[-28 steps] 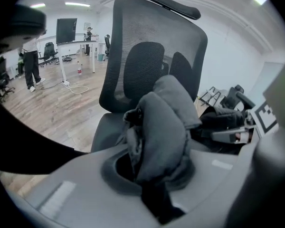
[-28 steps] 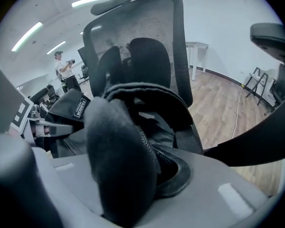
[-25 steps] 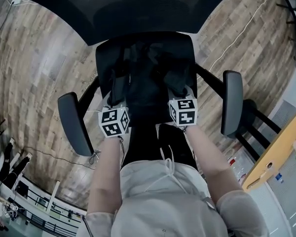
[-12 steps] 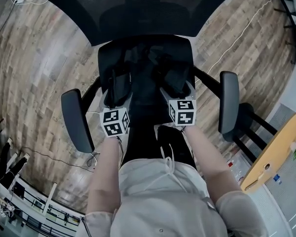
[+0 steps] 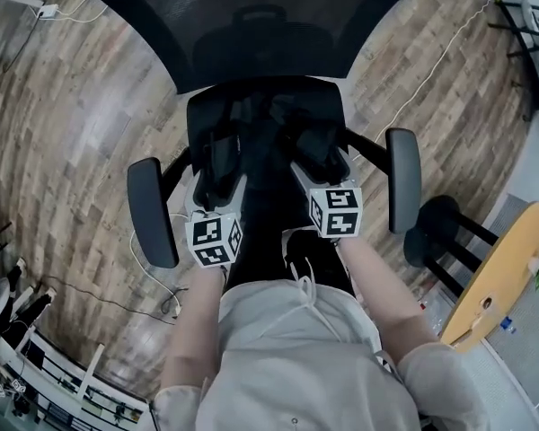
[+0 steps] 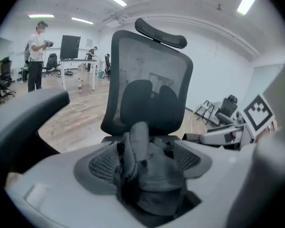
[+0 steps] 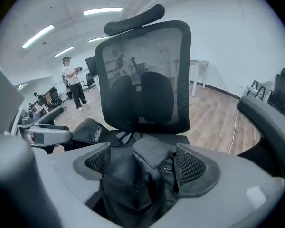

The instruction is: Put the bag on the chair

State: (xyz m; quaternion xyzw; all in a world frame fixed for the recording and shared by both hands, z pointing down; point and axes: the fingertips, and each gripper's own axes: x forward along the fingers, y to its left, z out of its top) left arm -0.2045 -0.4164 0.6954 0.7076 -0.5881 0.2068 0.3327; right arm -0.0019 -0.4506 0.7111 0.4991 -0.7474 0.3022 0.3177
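Note:
A black bag (image 5: 269,137) lies on the seat (image 5: 334,106) of a black mesh office chair. My left gripper (image 5: 220,155) hovers over its left part and my right gripper (image 5: 319,146) over its right part. In the left gripper view the jaws (image 6: 145,163) are opening, and an upright fold of the bag (image 6: 149,175) stands loose between the pads. In the right gripper view the jaws (image 7: 142,163) are also opening, with the crumpled bag (image 7: 133,175) between the pads and not pressed by them. The backrest (image 7: 142,75) rises just behind the bag.
The chair's armrests (image 5: 151,212) (image 5: 402,180) flank both grippers. A round wooden table (image 5: 503,268) and a black stool base (image 5: 436,227) stand at the right. Cables (image 5: 153,285) trail over the wooden floor. A person (image 6: 36,56) stands far behind the chair.
Both grippers' jaws have spread apart and let go of the bag, which stays on the seat. The grippers have drawn back a little toward the seat's front edge.

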